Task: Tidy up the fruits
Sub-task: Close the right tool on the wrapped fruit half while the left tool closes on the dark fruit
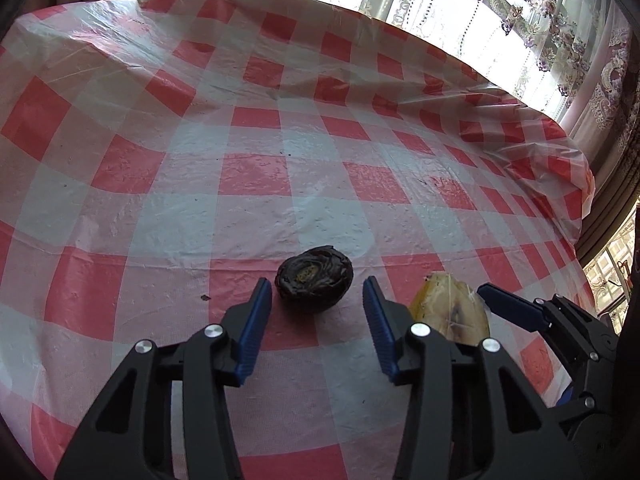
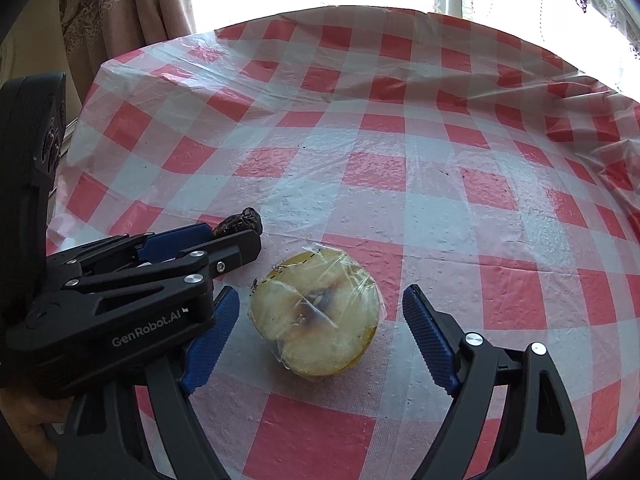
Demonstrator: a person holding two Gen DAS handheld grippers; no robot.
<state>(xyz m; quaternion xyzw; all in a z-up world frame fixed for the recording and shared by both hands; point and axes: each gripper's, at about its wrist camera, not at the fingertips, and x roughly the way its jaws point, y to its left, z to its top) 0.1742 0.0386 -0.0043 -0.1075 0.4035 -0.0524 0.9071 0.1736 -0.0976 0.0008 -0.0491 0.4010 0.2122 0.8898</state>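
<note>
A dark, wrinkled round fruit (image 1: 315, 278) lies on the red-and-white checked tablecloth (image 1: 280, 168). My left gripper (image 1: 316, 294) is open, with one blue pad on either side of it and a small gap on each side. To its right lies a cut yellow fruit half (image 2: 320, 312) wrapped in cling film, cut face up. My right gripper (image 2: 320, 300) stands open around this half without touching it. The left wrist view shows the same half (image 1: 452, 312) beside one right finger (image 1: 508, 304). In the right wrist view, the dark fruit (image 2: 240, 218) peeks out behind the left gripper's fingers (image 2: 224, 240).
The two grippers stand close side by side, nearly touching. The tablecloth (image 2: 400, 140) stretches bare to the table's far edge. Patterned curtains (image 1: 560, 40) and bright windows lie behind it. The table's right edge (image 1: 580, 208) drops off near the right gripper.
</note>
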